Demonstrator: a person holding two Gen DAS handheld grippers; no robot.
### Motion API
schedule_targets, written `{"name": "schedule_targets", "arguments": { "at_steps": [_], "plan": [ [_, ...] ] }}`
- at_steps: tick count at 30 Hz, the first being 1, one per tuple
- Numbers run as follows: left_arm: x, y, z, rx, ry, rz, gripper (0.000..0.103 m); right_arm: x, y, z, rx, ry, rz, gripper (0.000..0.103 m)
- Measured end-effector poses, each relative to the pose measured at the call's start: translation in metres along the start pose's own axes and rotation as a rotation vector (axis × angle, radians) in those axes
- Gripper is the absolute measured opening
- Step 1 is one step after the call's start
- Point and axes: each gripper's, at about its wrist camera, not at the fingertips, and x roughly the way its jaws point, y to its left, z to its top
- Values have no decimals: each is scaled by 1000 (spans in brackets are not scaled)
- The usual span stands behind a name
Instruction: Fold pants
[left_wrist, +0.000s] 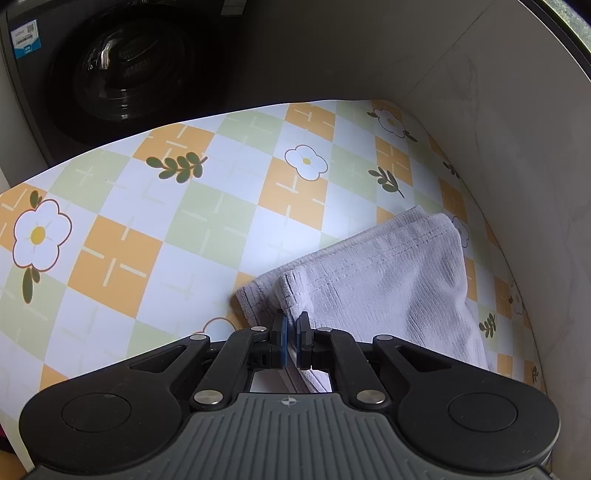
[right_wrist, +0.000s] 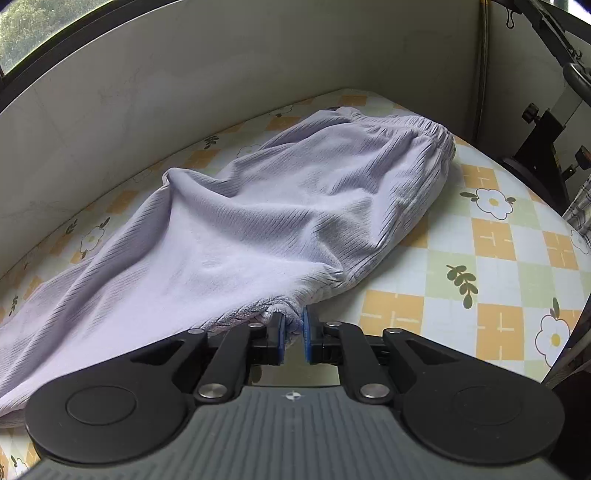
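Note:
Pale lilac ribbed pants (right_wrist: 258, 221) lie across the flowered tablecloth (right_wrist: 491, 266), their elastic waistband (right_wrist: 436, 136) at the far right. In the left wrist view the leg hems (left_wrist: 369, 273) lie stacked, and my left gripper (left_wrist: 292, 332) is shut on the near hem edge, cloth pinched between its blue pads. In the right wrist view my right gripper (right_wrist: 293, 334) is shut on a bunched fold of the pants at the near edge, with fabric squeezed between its blue pads.
A beige wall (right_wrist: 221, 74) borders the table's far side. A dark front-loading washing machine (left_wrist: 122, 74) stands beyond the table's left edge. Black metal equipment (right_wrist: 546, 122) and checked cloth (right_wrist: 581, 210) sit past the right edge. Bare tablecloth (left_wrist: 147, 221) spreads left of the hems.

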Motion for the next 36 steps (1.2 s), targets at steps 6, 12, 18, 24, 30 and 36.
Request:
{"name": "schedule_targets", "arguments": {
  "at_steps": [6, 12, 18, 24, 30, 36],
  "plan": [
    [-3, -2, -3, 34, -11, 11, 5, 10, -7, -23, -5, 116, 8, 17],
    [-4, -2, -4, 17, -14, 13, 6, -1, -25, -26, 50, 125, -38, 17],
    [-16, -8, -8, 21, -33, 23, 17, -11, -27, -8, 104, 14, 33, 20],
    [-42, -15, -5, 25, -101, 30, 33, 1, -3, 20, 52, -34, 115, 20],
    [-64, -43, 1, 45, -152, -69, 32, 12, 15, 69, 8, -106, 187, 21],
    [-45, -117, -13, 173, -62, -214, 33, 34, 37, 118, -40, -153, 233, 21]
  ]
}}
